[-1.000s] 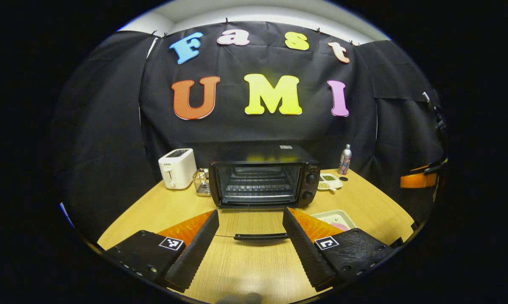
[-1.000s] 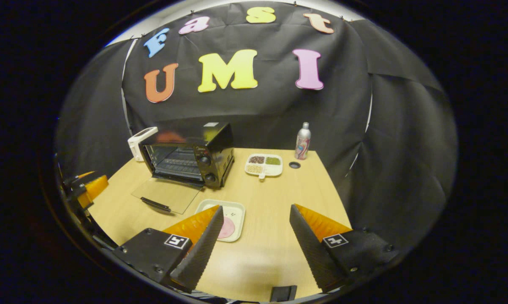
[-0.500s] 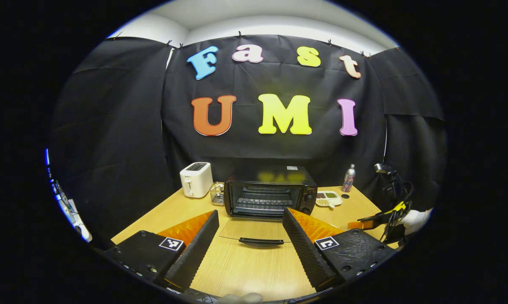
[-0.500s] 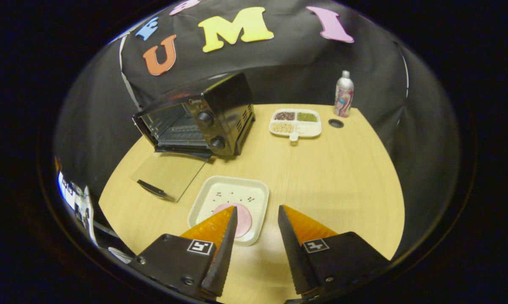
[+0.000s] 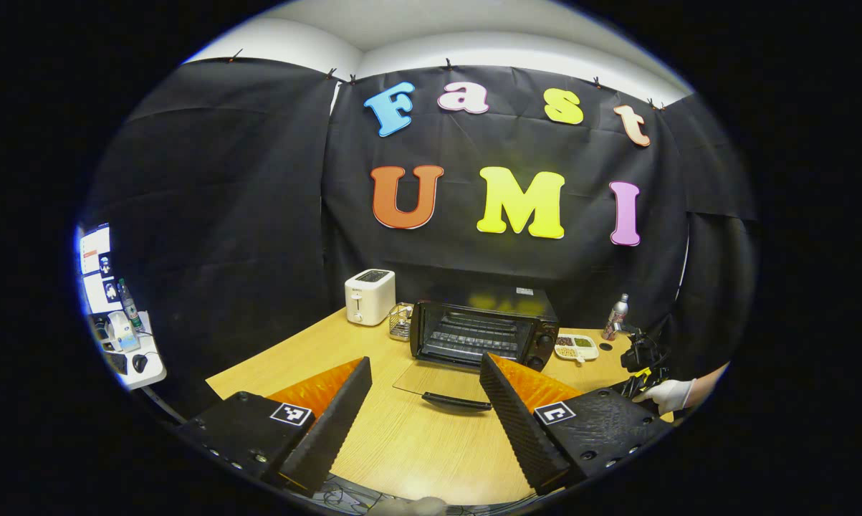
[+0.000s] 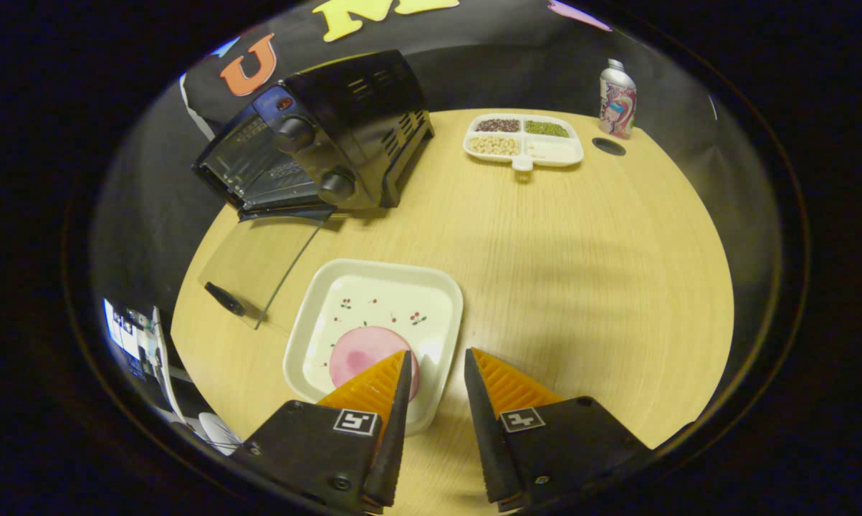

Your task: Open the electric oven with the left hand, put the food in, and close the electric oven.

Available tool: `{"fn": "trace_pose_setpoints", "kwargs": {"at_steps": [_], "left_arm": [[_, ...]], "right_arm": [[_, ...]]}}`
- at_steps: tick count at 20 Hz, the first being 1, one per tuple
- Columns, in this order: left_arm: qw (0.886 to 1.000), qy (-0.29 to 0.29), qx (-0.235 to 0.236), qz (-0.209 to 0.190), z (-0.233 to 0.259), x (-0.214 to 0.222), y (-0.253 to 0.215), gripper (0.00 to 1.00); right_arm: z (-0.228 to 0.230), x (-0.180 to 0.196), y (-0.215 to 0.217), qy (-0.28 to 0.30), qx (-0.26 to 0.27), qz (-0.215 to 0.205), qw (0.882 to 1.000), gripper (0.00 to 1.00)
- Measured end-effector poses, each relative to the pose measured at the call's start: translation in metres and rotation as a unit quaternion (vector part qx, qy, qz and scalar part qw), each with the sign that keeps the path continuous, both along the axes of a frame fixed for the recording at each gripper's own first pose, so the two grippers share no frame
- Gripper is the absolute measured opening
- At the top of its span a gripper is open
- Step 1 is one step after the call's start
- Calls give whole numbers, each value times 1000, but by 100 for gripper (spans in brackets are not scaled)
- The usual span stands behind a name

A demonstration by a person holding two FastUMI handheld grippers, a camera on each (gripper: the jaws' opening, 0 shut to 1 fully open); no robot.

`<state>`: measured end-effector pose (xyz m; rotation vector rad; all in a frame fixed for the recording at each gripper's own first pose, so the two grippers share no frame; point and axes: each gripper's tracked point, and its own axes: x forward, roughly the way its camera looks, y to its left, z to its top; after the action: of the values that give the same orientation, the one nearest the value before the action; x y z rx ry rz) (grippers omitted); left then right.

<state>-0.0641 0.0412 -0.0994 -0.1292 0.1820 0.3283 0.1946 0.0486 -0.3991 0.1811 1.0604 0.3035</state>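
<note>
Right gripper (image 6: 434,373): mine, fingers narrowed with a gap between them, nothing pinched, over the near rim of the white plate (image 6: 441,337).
Food (image 6: 366,355): pink round slice lying on that plate, partly behind my left finger.
Left gripper (image 5: 425,401): mine, spread wide and empty above the wooden table (image 5: 402,444).
Oven door (image 5: 438,380): folded flat on the table, handle toward me.
Electric oven (image 5: 484,333): open, rack showing, at the table's far side.
Toaster (image 5: 368,295): beyond, left of the oven.
</note>
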Motion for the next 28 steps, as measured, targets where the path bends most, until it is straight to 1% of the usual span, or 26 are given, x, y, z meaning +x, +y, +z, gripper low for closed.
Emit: {"fn": "trace_pose_setpoints", "kwargs": {"at_steps": [3,4,5,7,8,10,12,13,14,15,16,18,19,21,22,23,25,26,27,28], "left_arm": [[1000,-4,0,1,0,-8,14,97],[1000,-5,-2,-2,-2,-10,18,97],[1000,-5,-3,-2,-3,-12,24,97],[1000,-5,-9,-4,-8,-14,34,96],[1000,-5,-13,-7,-10,-15,37,96],[1000,0,-16,-10,-16,-14,43,96],[1000,3,-15,-12,-20,-12,49,95],[1000,2,-13,-13,-20,-12,50,96],[1000,3,-12,-16,-21,-12,50,96],[1000,3,-10,-18,-22,-11,50,96],[1000,1,-9,-20,-21,-9,53,96],[1000,2,-7,-19,-21,-5,58,95],[1000,5,-7,-20,-21,-4,58,95],[1000,4,-6,-23,-19,0,57,96],[1000,4,-6,-26,-18,1,56,96],[1000,5,-4,-29,-17,3,55,96],[999,6,-1,-34,-18,7,53,96],[999,7,-3,-37,-18,9,51,96],[999,8,-4,-40,-19,12,49,96],[999,9,-6,-43,-18,14,47,96]], "right_arm": [[-1,4,-2,15,-15,-16,1000,38],[-2,1,1,26,-19,-17,999,29],[-7,5,-1,26,-32,-19,999,25],[-4,3,-5,39,-52,-18,998,18],[-5,4,-3,48,-56,-15,997,17],[-5,4,-2,69,-52,-24,996,11],[-6,5,-3,91,-39,-40,994,9],[-6,7,-3,99,-35,-45,993,5],[-6,7,-2,104,-34,-45,993,3],[-6,7,-3,105,-32,-43,993,6],[-5,7,-3,104,-28,-41,993,2],[-4,8,-2,108,-5,-50,993,1],[-7,6,0,111,11,-57,992,4],[-5,1,0,122,50,-69,989,4],[-5,-1,1,125,71,-79,986,4],[-3,-1,2,124,91,-88,984,1],[0,-6,1,124,129,-110,978,1],[3,-8,0,122,147,-122,974,4],[5,-8,1,120,160,-132,971,1],[9,-8,1,114,174,-141,968,1]]}}
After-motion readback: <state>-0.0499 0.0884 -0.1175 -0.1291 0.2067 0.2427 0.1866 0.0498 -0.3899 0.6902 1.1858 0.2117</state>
